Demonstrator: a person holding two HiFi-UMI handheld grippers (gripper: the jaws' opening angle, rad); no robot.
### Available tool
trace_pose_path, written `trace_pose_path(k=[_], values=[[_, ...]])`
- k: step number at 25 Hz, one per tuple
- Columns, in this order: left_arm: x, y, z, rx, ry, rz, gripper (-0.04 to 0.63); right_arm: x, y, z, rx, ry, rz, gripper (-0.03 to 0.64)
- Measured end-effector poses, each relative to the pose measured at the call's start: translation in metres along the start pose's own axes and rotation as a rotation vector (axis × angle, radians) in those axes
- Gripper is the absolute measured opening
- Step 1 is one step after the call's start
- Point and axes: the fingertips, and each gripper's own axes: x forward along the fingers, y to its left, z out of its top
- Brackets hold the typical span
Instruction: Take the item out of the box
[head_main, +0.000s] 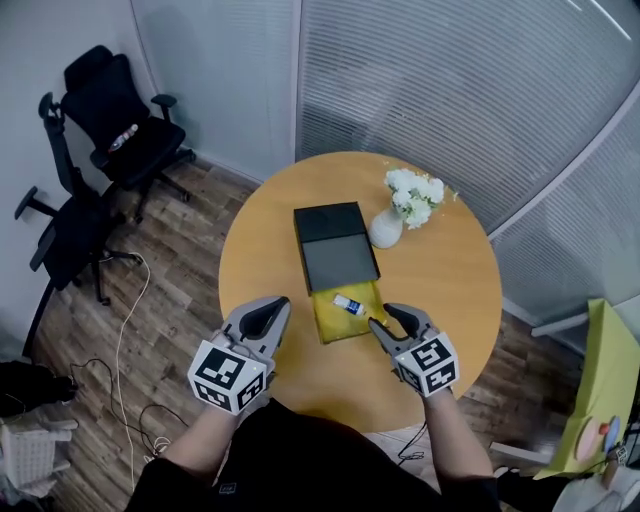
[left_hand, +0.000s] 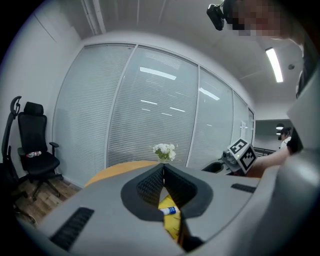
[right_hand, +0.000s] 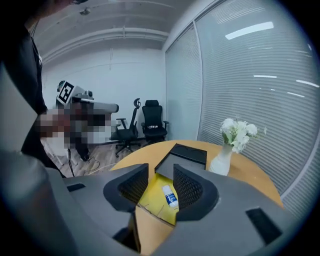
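Right gripper (right_hand: 161, 170), jaws parted and empty, could knock the seemingly round tube (right_hand: 170, 196) rolling off its yellow tray (right_hand: 149, 199).

Over the table's (head_main: 462, 290) near edge, the left gripper (head_main: 273, 305) sat nearly level with its jaws closed tip to tip; the right gripper (head_main: 383, 319) tilted downward, its jaws standing apart and gripping nothing.

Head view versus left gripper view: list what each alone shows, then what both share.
Only head view: the black rectangular box. Only left gripper view: a long ceiling light. Both: the round wooden table, the small white blue-labelled tube on the yellow sheet, the white flowers, and the right gripper.
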Motion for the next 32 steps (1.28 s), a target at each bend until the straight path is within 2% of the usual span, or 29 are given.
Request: trace_pose_path(k=[7, 16, 21, 32], values=[[0.021, 0.021, -0.026, -0.069, 0.042, -0.018, 0.012, 0.071, -0.008, -0.032, -0.091, 0.18, 0.06, 0.173], [0.051, 0.037, -0.073, -0.118, 0.134, -0.072, 0.012, 0.136, -0.008, -0.066, -0.069, 0.281, 0.109, 0.176], [0.062, 0.041, -0.092, -0.149, 0.162, -0.088, 0.012, 0.158, -0.008, -0.091, -0.105, 0.357, 0.141, 0.176], [0.058, 0.063, -0.116, -0.196, 0.187, -0.054, 0.012, 0.198, -0.006, -0.145, -0.179, 0.582, 0.203, 0.195]])
